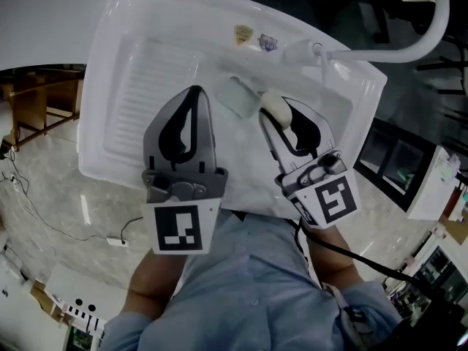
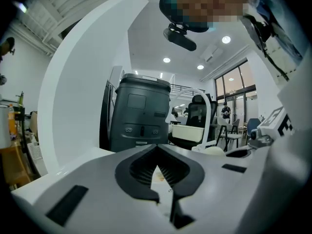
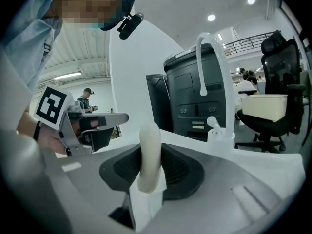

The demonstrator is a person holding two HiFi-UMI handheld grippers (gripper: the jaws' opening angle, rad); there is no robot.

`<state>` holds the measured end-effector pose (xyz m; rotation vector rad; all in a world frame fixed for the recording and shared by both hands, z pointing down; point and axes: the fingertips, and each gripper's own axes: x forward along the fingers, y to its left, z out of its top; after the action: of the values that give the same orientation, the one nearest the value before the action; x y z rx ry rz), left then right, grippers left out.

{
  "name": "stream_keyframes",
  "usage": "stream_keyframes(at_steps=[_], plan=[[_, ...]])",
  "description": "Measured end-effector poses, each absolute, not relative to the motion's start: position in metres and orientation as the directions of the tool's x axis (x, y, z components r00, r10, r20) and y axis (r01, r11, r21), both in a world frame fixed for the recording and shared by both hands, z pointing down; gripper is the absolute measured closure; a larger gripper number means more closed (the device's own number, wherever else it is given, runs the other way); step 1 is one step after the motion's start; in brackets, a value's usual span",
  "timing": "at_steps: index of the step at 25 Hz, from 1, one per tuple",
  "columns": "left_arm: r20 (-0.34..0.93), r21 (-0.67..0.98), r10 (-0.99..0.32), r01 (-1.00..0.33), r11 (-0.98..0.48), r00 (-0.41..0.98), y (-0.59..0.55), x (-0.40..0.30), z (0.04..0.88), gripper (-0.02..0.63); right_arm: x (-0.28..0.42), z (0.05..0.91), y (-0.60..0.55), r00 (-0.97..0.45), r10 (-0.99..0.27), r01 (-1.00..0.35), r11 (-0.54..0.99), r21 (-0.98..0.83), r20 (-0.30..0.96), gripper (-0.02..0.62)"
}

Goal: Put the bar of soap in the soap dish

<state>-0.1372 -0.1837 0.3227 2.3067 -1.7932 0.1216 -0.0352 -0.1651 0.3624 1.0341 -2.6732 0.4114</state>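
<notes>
Pinching pale soap [image 3: 149,152] on edge between dark ribbed pads [image 3: 178,169] of right gripper [image 1: 278,117], right of centre in head view, over white sink [image 1: 146,72] with faucet [image 1: 431,28] arching at upper right. Got left gripper [image 1: 194,92] pressed together on nothing, left of centre, tip at right edge of ribbed drainboard [image 1: 157,86]. Seeing translucent dish [image 1: 235,96] lying in basin between the two gripper tips, just left of soap; can't tell whether touching it.

Soap dish [image 1: 238,97] on sink [image 1: 131,72], beside soap [image 1: 276,107]
</notes>
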Motion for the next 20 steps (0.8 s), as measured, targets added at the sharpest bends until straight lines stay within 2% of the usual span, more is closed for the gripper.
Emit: stream_keyframes(at_steps=[20], plan=[[0.235,0.209,-0.946,-0.962,-0.177,0.225,-0.215,-0.161,0.369,0.601,-0.045,0.478,-0.177,-0.698,-0.519,-0.68,0.696,-0.23,0.494,0.485]])
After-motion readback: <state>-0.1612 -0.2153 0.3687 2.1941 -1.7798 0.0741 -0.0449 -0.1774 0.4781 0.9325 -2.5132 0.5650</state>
